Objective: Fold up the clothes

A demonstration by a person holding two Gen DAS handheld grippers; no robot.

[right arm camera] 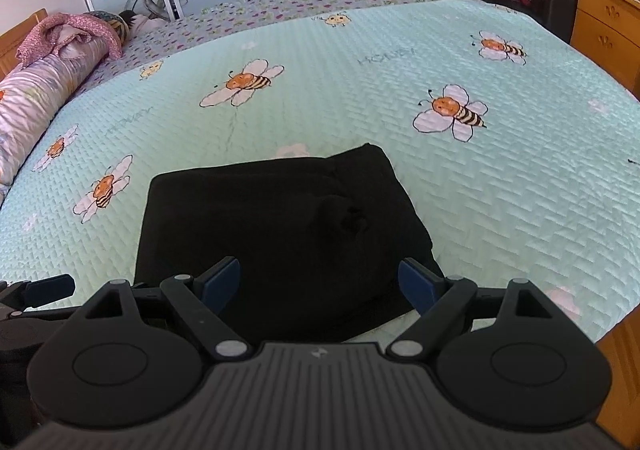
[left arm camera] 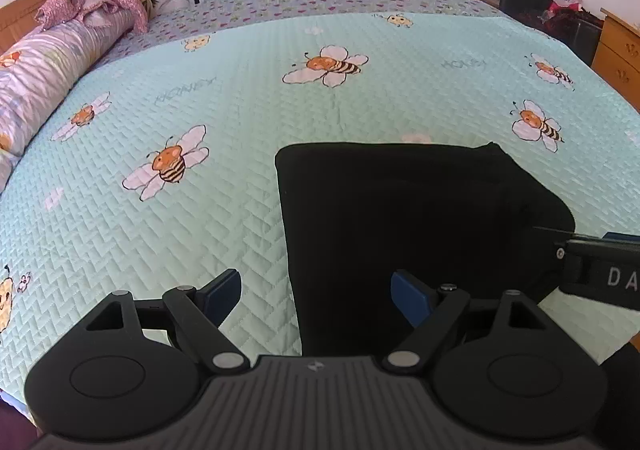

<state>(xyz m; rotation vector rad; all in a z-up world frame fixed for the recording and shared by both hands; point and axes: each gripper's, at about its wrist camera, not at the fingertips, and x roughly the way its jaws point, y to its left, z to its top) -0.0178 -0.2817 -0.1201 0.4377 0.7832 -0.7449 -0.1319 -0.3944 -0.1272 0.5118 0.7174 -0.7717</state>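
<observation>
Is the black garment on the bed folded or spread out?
Folded. The black garment lies as a compact rectangle on the bee-print bedspread, with straight edges and a layered edge at its right side.

Bed (left arm camera: 240, 210) with bee-print quilt.
A folded black garment (left arm camera: 400, 218) lies flat near its front edge; a rolled floral duvet (left arm camera: 52, 70) lies along the left.

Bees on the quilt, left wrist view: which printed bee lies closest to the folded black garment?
The bee just beyond the black garment's far right corner, striped tail pointing right. The bee to the garment's left sits farther off, and the rest lie farther up the quilt.
</observation>
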